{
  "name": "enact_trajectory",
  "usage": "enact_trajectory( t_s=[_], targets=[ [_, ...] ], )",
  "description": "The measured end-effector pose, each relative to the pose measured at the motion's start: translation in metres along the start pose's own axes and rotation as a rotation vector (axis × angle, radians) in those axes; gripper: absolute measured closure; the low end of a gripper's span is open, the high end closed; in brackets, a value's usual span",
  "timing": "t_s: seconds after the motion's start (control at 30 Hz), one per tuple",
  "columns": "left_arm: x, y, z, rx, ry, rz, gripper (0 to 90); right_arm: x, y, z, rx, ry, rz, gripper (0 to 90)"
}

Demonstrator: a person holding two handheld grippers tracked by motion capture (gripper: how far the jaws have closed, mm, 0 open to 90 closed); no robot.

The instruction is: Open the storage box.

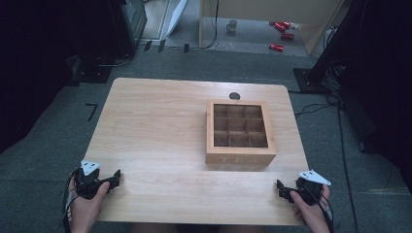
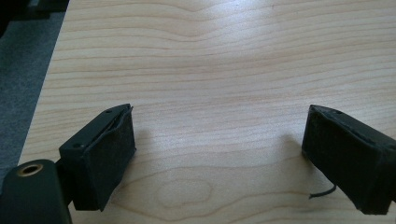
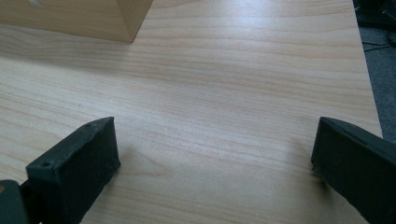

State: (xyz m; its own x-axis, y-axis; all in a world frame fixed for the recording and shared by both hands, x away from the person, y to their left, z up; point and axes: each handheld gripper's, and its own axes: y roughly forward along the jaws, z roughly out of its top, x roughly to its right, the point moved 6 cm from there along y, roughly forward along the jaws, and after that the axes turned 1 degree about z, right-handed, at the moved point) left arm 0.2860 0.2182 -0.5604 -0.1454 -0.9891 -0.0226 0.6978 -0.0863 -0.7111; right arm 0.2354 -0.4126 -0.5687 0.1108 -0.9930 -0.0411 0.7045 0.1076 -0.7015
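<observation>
Your left gripper (image 1: pixel 115 178) rests at the near-left edge of the table (image 1: pixel 155 126), jaws spread wide and empty; your right gripper (image 1: pixel 281 189) sits at the near-right edge, equally wide and empty. Ahead, right of centre, stands the wooden tea box (image 1: pixel 239 132), lid closed and glazed over nine compartments. It is nearly square, lettered front facing you. Expect it rigid, moderately heavy, the pane fragile: take it by the wooden side walls.

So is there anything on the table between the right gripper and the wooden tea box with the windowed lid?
Nothing: only bare light wood tabletop separates the open right gripper from the wooden tea box, seen in high and right gripper views.
</observation>
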Motion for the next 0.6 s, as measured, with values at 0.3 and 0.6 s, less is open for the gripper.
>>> enact_trajectory(
  t_s=[0.3,0.6],
  targets=[
    [0.005,-0.004,0.001,0.008,0.066,0.063,9.5,-0.003,-0.003,-0.003,-0.003,0.002,-0.005,0.5],
    [0.038,-0.013,0.016,0.064,0.058,-0.042,9.7,-0.009,-0.014,0.007,0.027,0.031,0.024,6.3]
  ],
)
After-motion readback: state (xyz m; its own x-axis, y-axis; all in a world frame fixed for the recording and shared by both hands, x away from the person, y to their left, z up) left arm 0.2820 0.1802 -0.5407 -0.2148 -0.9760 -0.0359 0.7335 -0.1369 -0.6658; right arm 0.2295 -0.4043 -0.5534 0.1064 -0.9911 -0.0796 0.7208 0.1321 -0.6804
